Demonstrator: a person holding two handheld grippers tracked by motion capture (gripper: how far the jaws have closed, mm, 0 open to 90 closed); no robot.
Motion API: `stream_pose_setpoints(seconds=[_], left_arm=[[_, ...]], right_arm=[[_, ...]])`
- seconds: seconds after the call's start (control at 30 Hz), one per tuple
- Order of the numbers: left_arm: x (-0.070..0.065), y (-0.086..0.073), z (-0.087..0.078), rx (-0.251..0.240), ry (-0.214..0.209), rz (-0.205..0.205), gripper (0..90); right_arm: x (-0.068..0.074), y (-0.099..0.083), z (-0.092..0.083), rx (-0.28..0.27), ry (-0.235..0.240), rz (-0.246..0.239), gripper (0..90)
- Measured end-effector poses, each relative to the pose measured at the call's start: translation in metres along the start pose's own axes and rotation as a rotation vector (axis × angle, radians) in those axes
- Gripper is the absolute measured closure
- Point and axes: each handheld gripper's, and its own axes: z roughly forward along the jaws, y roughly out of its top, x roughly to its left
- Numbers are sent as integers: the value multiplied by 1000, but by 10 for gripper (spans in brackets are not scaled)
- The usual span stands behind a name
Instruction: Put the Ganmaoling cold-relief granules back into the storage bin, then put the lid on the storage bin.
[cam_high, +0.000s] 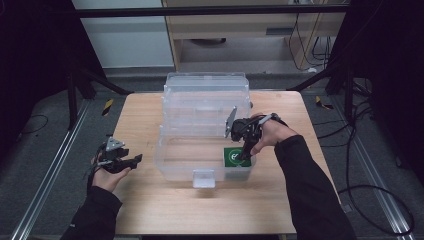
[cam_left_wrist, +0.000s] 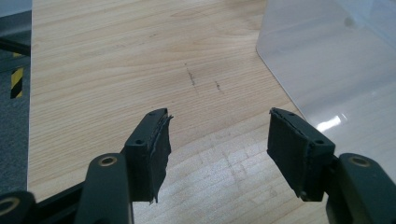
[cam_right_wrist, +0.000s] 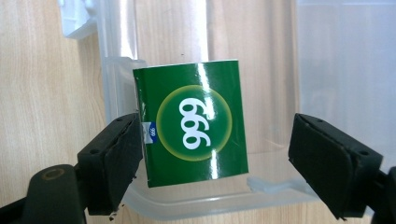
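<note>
A clear plastic bin (cam_high: 161, 152) stands open in the middle of the wooden table (cam_high: 150, 200), its lid (cam_high: 207, 95) tipped back behind it. A green box marked "999" (cam_high: 234, 159) lies in the bin's near right corner. My right gripper (cam_high: 245, 155) points down over it. In the right gripper view the green box (cam_right_wrist: 194, 123) sits between the jaws of my right gripper (cam_right_wrist: 215, 123): the left pad is at its edge, the right pad stands well apart. My left gripper (cam_high: 134, 160) rests open over bare wood left of the bin, and nothing lies between the jaws of the left gripper (cam_left_wrist: 217, 114).
A white latch (cam_high: 204, 177) sticks out from the bin's front wall. The bin's clear wall (cam_left_wrist: 336, 60) rises to the right of the left jaws. Black frame legs and cables stand on the floor around the table.
</note>
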Motion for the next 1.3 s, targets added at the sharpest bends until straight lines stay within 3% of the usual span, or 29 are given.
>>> stream_pose_setpoints(seconds=[0.17, 0.27, 0.33, 0.47, 0.73, 0.83, 0.93, 1.3], left_arm=[[1, 0, 0, -3, 1, -1, 382], [0, 0, -1, -10, 1, -5, 384], [0, 0, -1, -12, -1, -5, 386], [1, 1, -2, -23, -2, -5, 395], [2, 2, -5, -42, -2, -14, 418], [3, 2, -6, -48, 0, -12, 428], [3, 3, -7, -55, -1, -13, 435], [8, 8, -19, -109, 2, -33, 475]], right_arm=[[3, 1, -10, -14, -28, 50, 214], [8, 0, -16, -44, -38, 64, 241], [10, -2, -18, -82, -22, 103, 257], [18, -5, -21, -110, -47, 96, 282], [33, -10, -21, -183, -30, 141, 301], [38, -10, -19, -200, -45, 133, 299], [42, -8, -15, -243, -31, 144, 299], [53, 4, -1, -251, -10, 99, 316]])
